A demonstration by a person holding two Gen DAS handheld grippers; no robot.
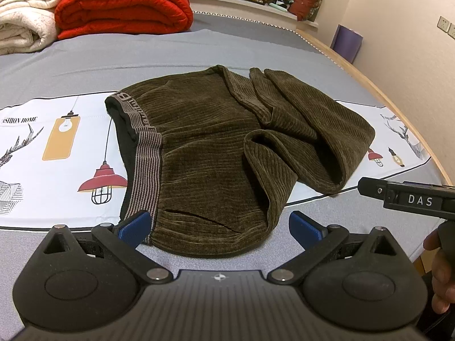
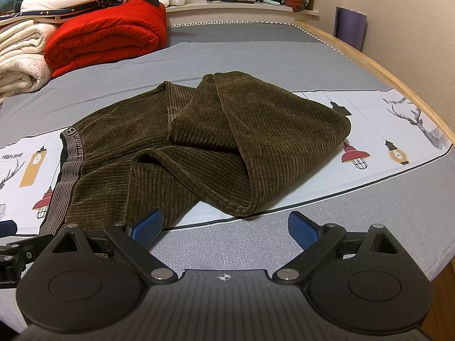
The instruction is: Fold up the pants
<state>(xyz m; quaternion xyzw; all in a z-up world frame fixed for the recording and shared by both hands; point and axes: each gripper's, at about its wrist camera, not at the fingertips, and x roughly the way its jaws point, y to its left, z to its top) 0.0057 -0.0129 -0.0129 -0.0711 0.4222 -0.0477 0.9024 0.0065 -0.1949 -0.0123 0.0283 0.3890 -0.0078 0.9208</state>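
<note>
Jaws of both the left gripper (image 1: 220,226) and right gripper (image 2: 224,227) gape wide and empty beside the near edge of the olive corduroy pants (image 1: 216,142) lying partly folded on the bed (image 1: 256,42), so a shallow pinch likely lifts only the top layer, spilling the loose leg cuff (image 2: 241,196).

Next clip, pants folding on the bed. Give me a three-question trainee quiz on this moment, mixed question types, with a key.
1. True or false: the left gripper is shut on the olive-brown corduroy pants.
2. Multiple choice: the pants' striped grey elastic waistband lies toward which side in both wrist views? A) left B) right C) far end
3. Fill in: the folded red quilt sits beside a stack of ____ blankets.

Key: 1. False; both it and the right gripper are open, holding nothing. 2. A. 3. cream-white.
</note>
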